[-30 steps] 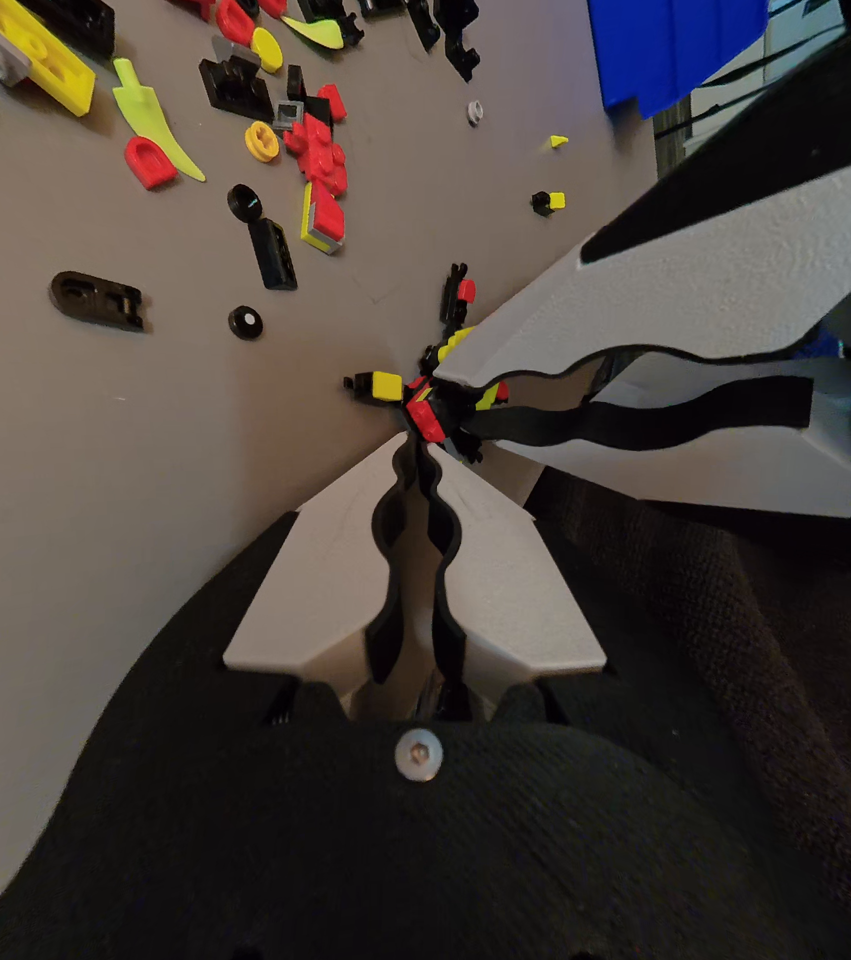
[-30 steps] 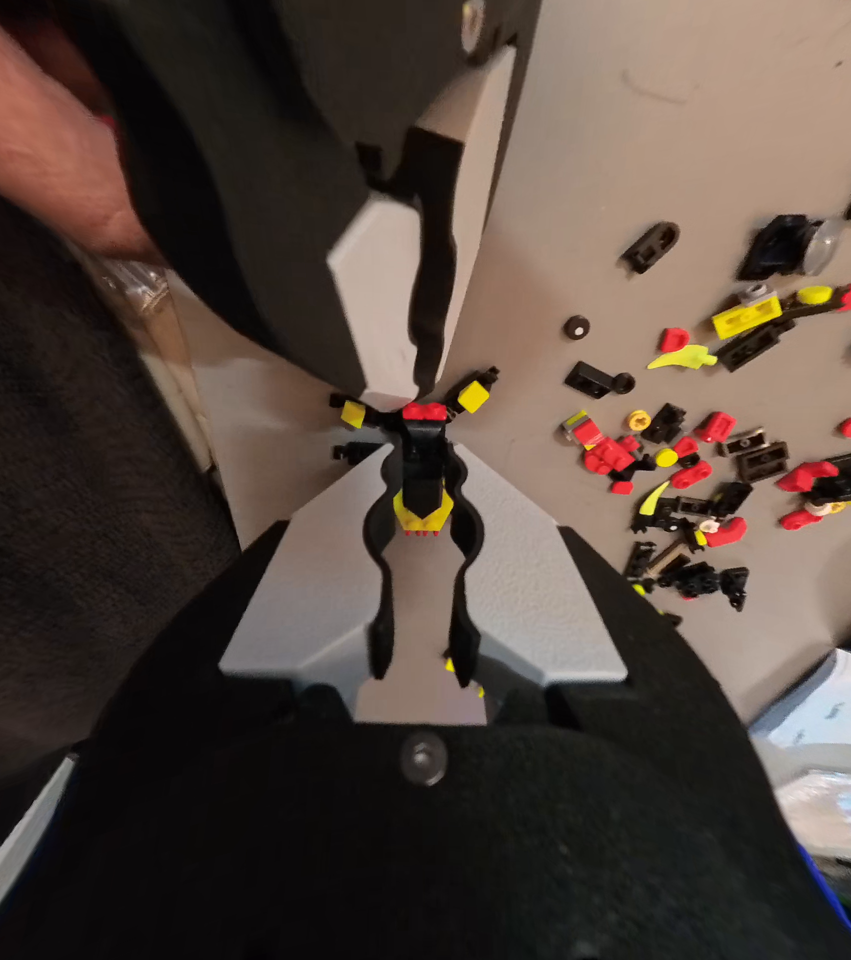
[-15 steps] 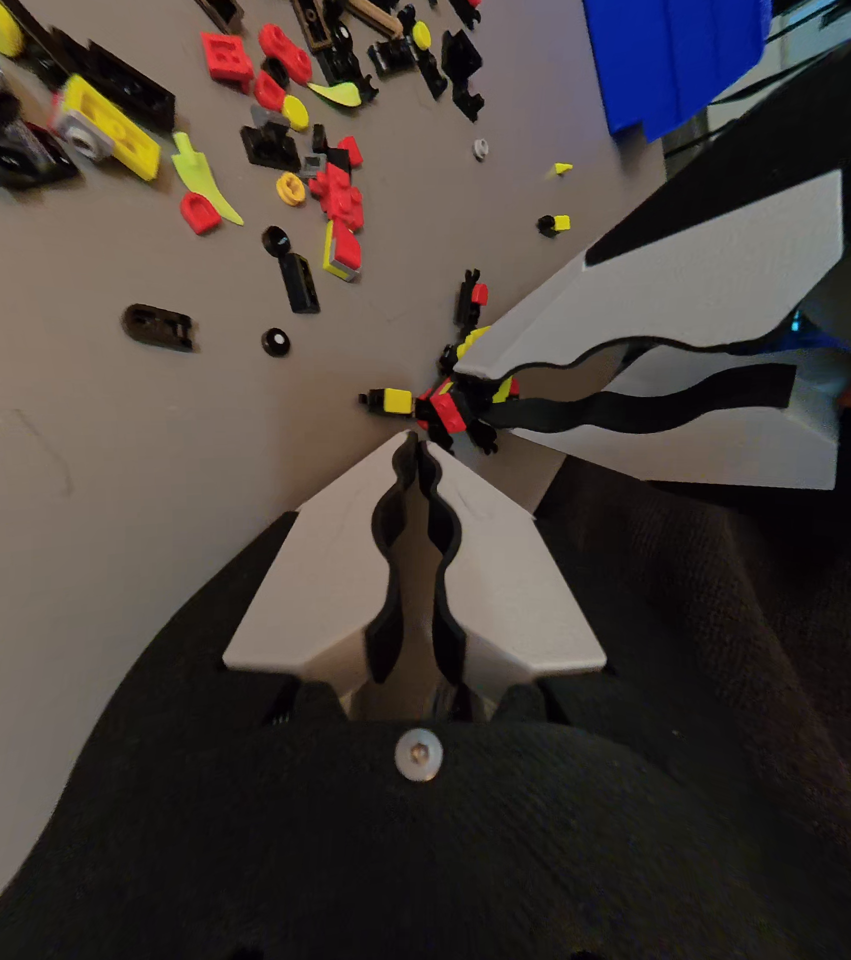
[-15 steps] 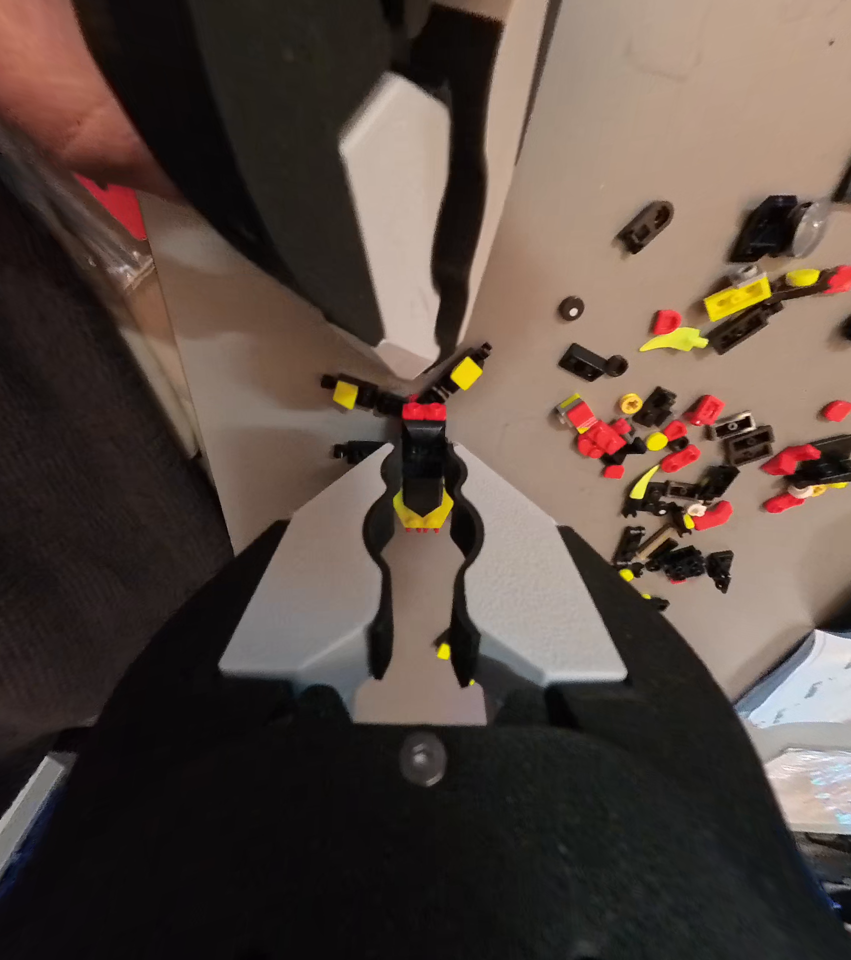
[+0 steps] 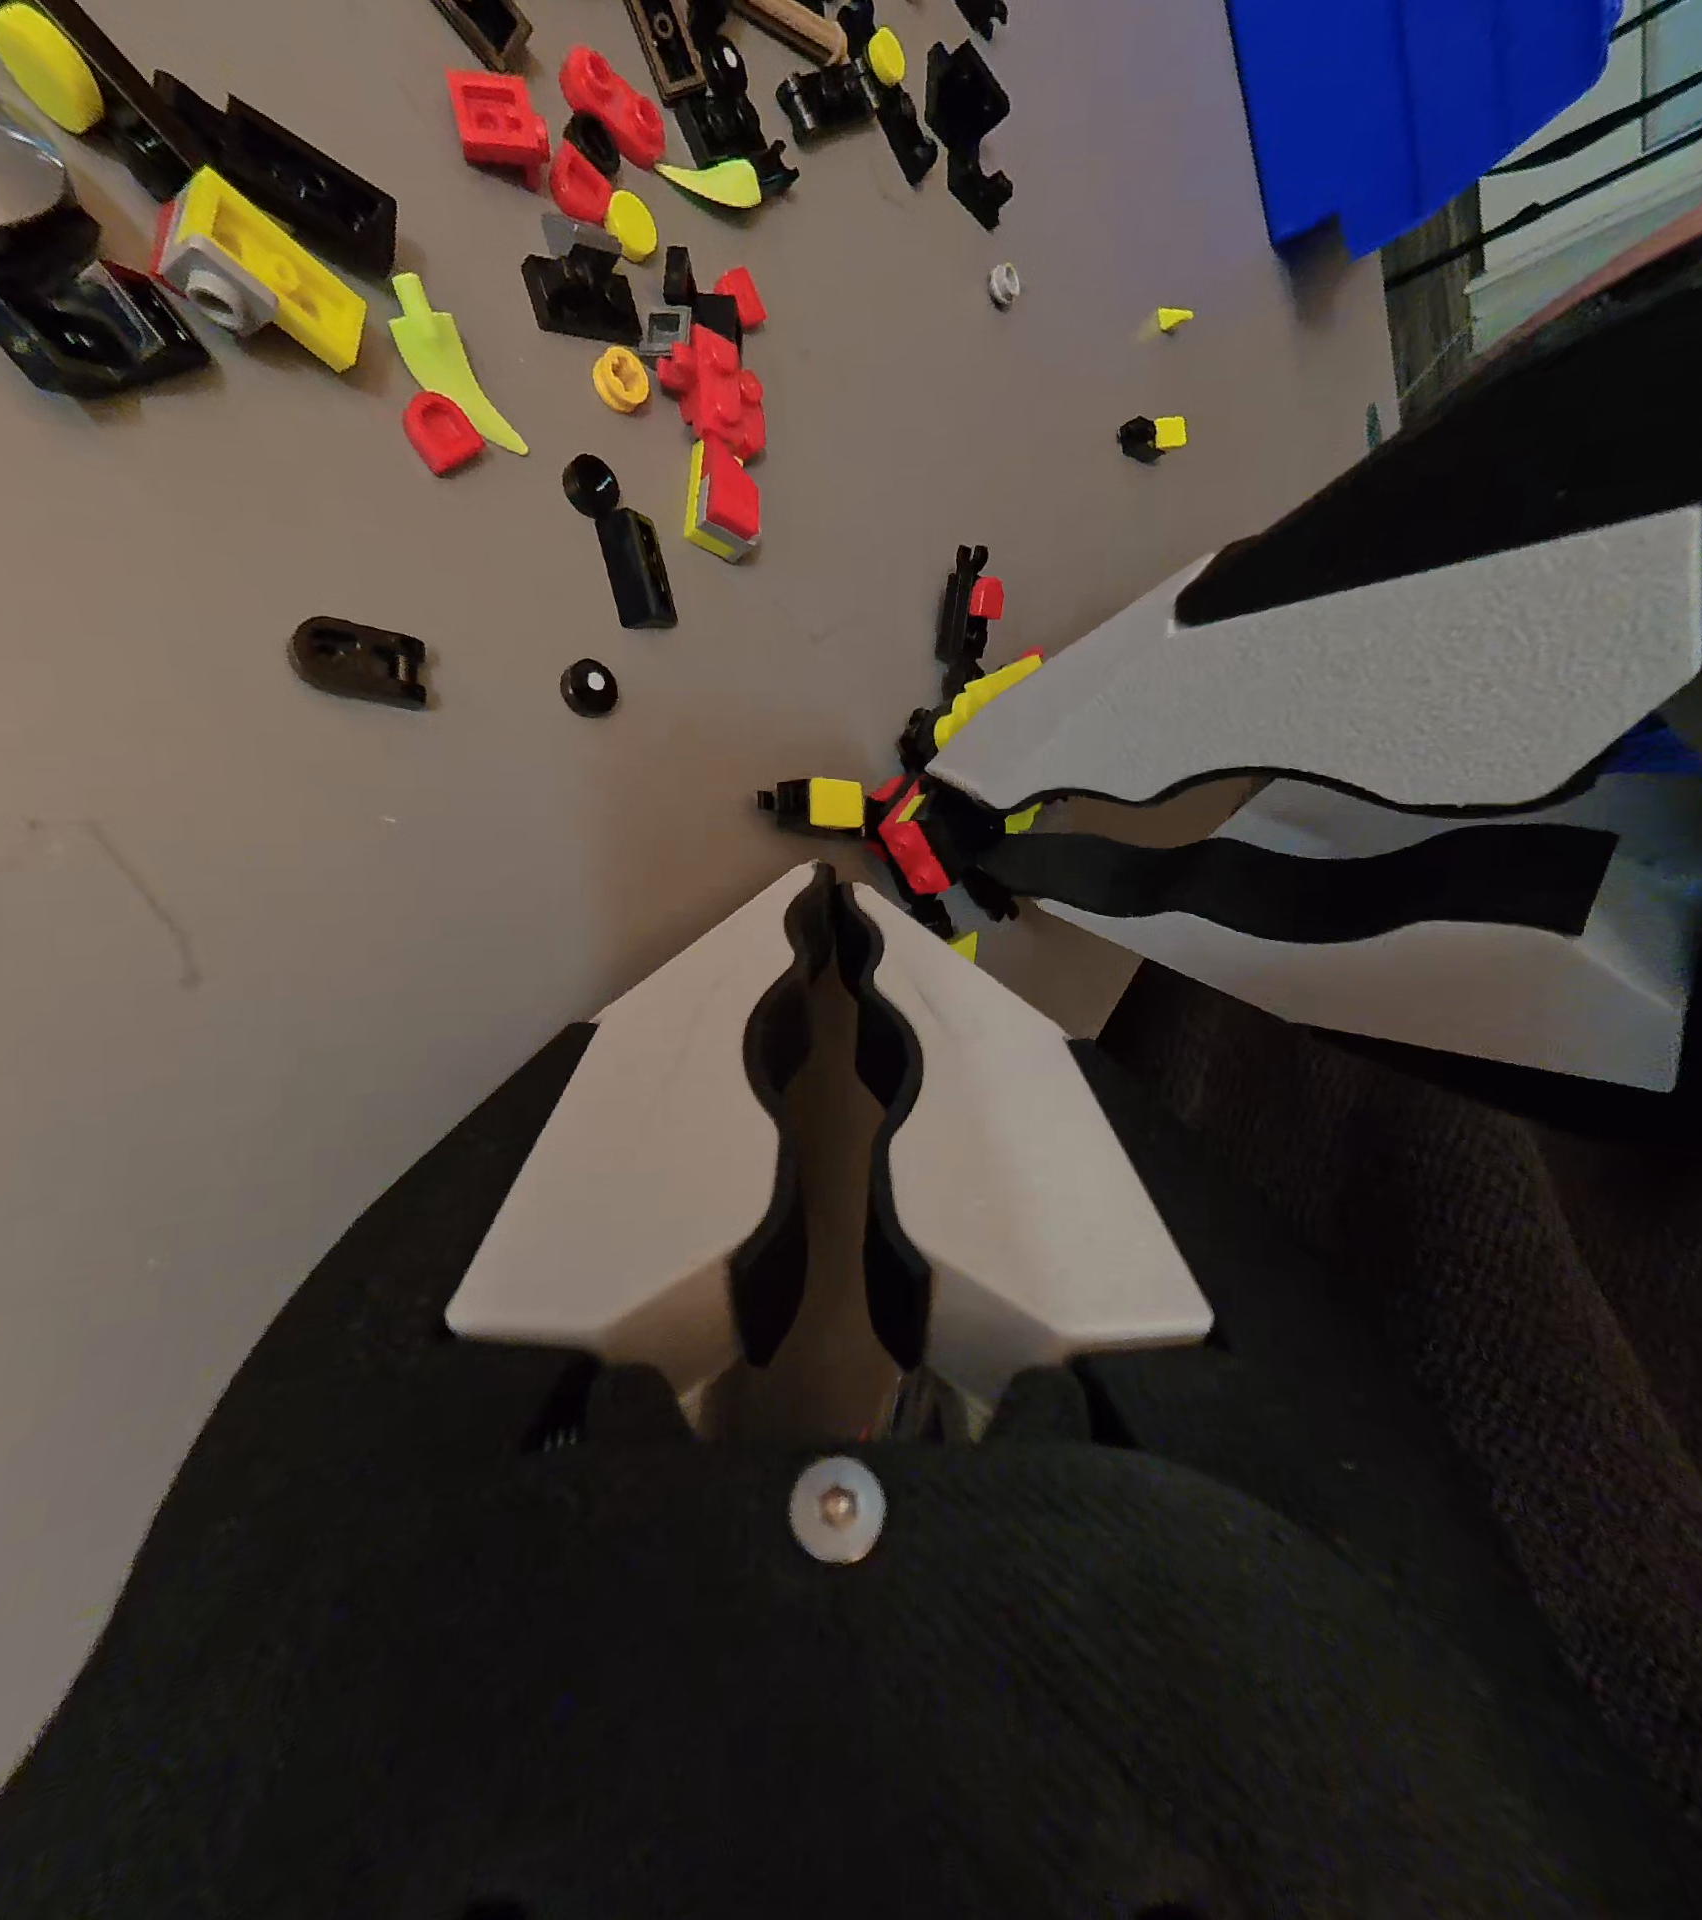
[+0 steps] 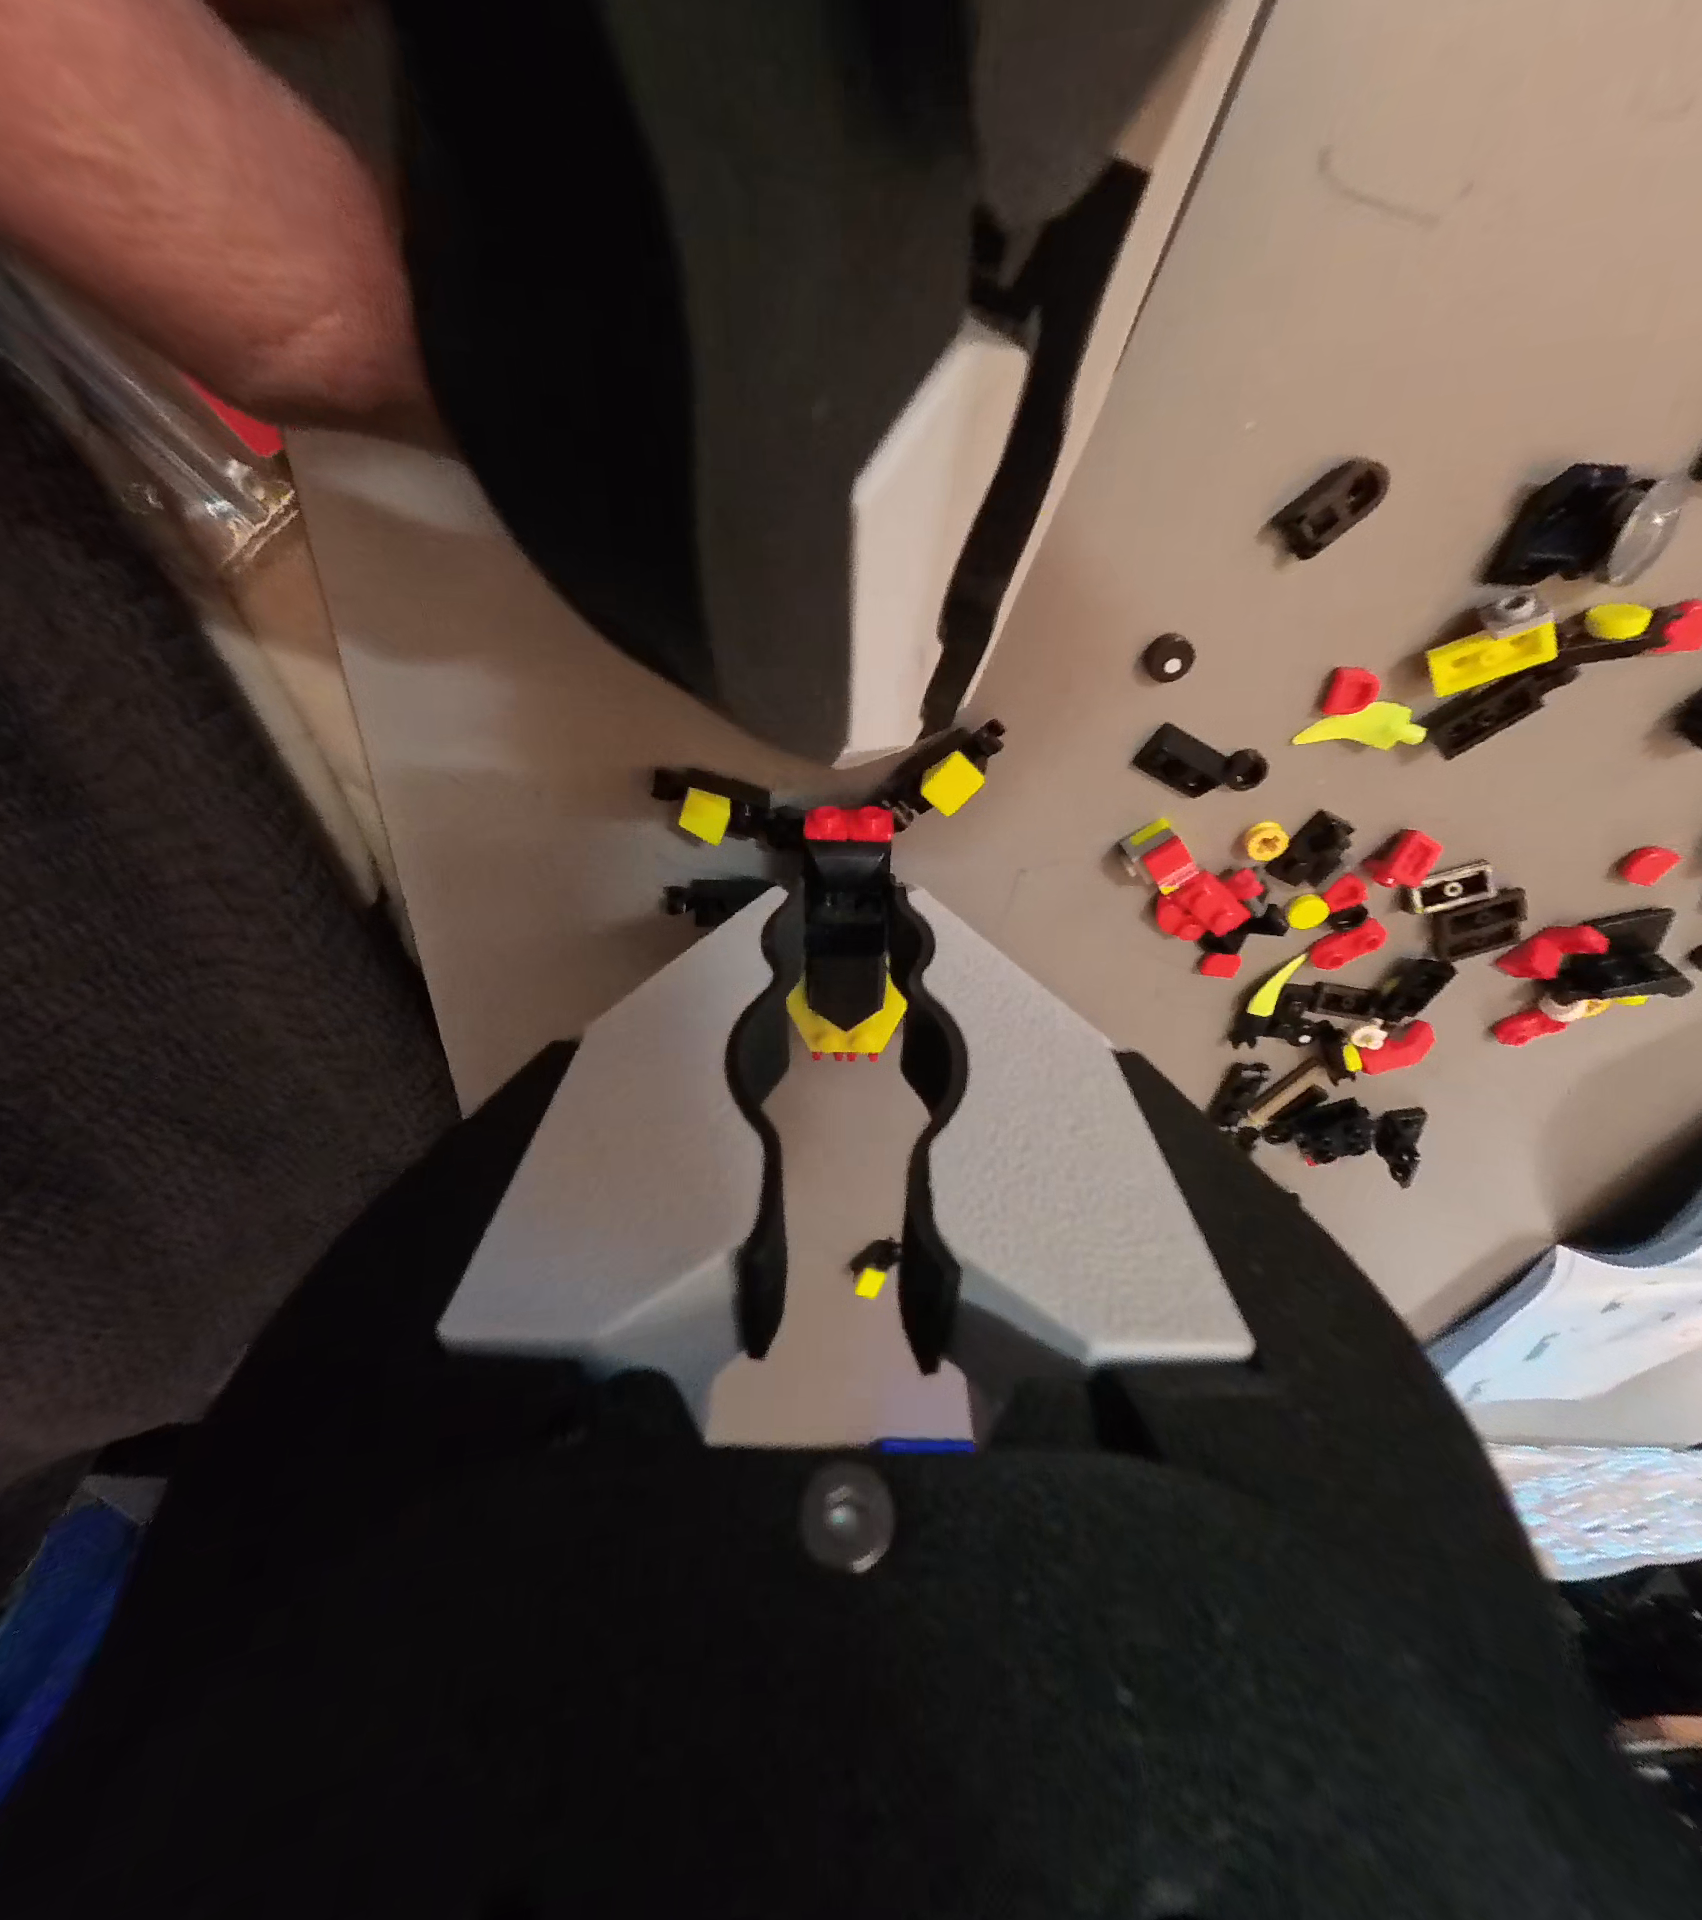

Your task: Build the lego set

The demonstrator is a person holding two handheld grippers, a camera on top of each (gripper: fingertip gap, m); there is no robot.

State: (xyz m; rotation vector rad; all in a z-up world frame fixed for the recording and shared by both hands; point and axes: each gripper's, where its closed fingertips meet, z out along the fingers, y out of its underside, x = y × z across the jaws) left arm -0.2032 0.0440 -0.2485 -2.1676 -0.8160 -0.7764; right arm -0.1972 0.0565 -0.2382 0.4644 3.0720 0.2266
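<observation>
A small black, red and yellow lego model [image 6: 842, 935] with yellow-tipped black arms is held over the grey table [image 6: 1449, 260]. My right gripper [image 6: 842, 906] is shut on its black body. In the left wrist view the right gripper [image 5: 972, 842] comes in from the right with the model [image 5: 914, 831] at its tips. My left gripper [image 5: 831, 878] is shut and holds nothing, its tips just left of the model's red plate and apart from it. In the right wrist view the left gripper [image 6: 914, 743] hangs just above the model's red top.
Loose black, red and yellow pieces [image 5: 712, 395] lie scattered at the far side of the table, and on the right in the right wrist view [image 6: 1346, 935]. A black-and-yellow piece [image 5: 1151, 434] lies alone. A blue bin [image 5: 1398, 104], a booklet [image 6: 1657, 1330] and a hand [image 6: 151, 208] are nearby. Only a small space, under 4 cm, lies between the two pairs of fingers.
My left gripper, shut throughout, has drawn back from the model's red plate, which it touched a second ago. The right gripper still holds the model in about the same place.
</observation>
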